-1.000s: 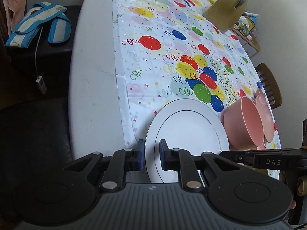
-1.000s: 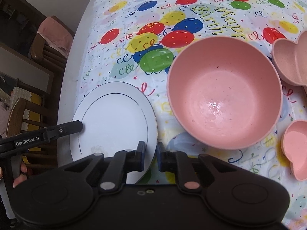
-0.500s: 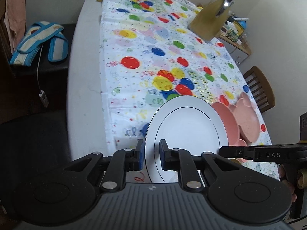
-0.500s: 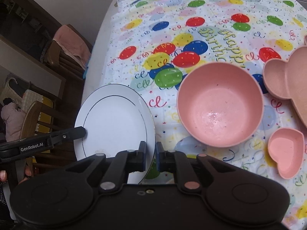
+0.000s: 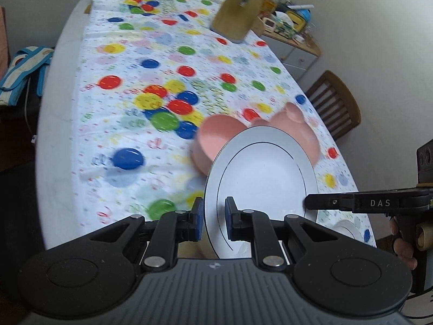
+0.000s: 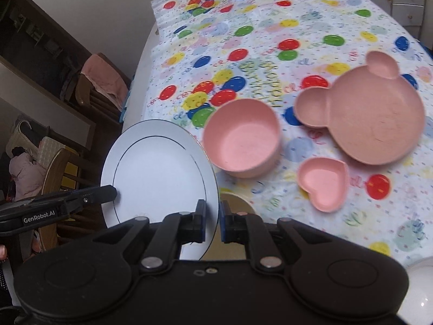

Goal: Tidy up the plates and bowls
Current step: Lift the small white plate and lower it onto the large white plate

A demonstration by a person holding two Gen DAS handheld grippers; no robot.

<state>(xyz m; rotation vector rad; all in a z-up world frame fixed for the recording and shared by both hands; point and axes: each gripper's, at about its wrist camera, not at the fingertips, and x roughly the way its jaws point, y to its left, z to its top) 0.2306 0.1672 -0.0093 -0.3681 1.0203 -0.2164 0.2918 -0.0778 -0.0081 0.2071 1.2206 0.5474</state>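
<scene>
White plate (image 5: pixel 261 173) sits lower centre of frame, off the tablecloth (image 5: pixel 167 81); your left gripper (image 5: pixel 212 215) and right gripper (image 6: pixel 212 220) both pinch its rim.

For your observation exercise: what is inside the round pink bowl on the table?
Nothing: in the right wrist view the round pink bowl shows a bare pink floor. In the left wrist view the white plate, held off the table, hides part of it.

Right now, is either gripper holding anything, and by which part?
Both hold the round white plate with a thin dark ring by its rim: the left gripper on its left edge, the right gripper on the opposite edge.
</scene>
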